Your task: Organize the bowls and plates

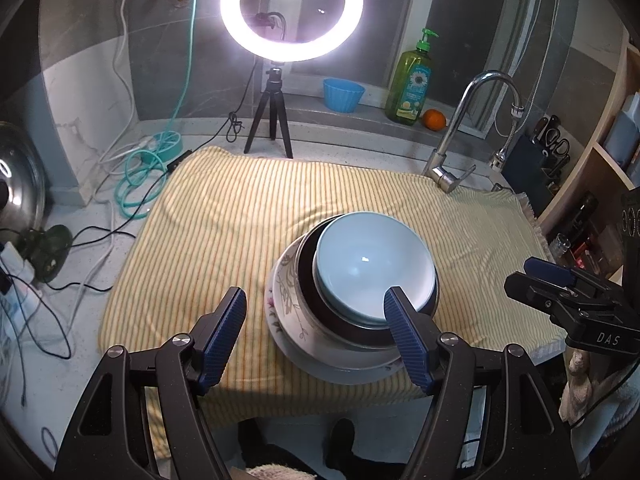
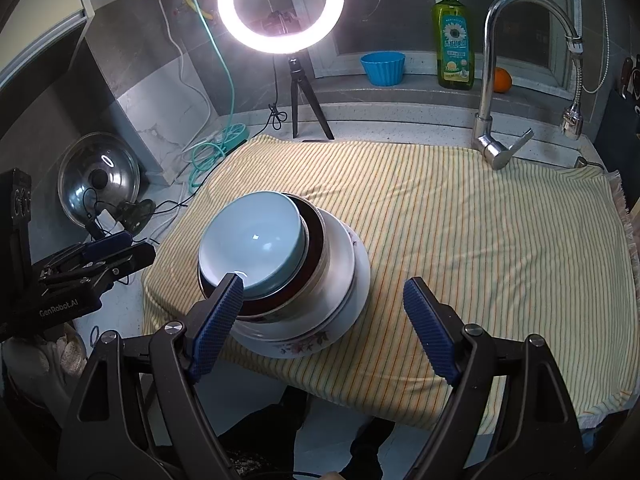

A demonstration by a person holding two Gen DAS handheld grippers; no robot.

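Left tool (image 1: 316,316), right tool (image 2: 323,307): both agape, empty. Bowl stack (image 2: 276,264) near counter's front edge: glazed, slippery, breakable (grip rims).

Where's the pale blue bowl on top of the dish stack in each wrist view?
Left wrist: pale blue bowl right of centre, behind the left gripper's right-hand finger.
Right wrist: bowl left of centre, behind the right gripper's left-hand finger.
Shared landmark: lit ring light on its tripod, top centre in both.

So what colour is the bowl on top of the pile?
The top bowl is pale blue, clearest in the right wrist view.
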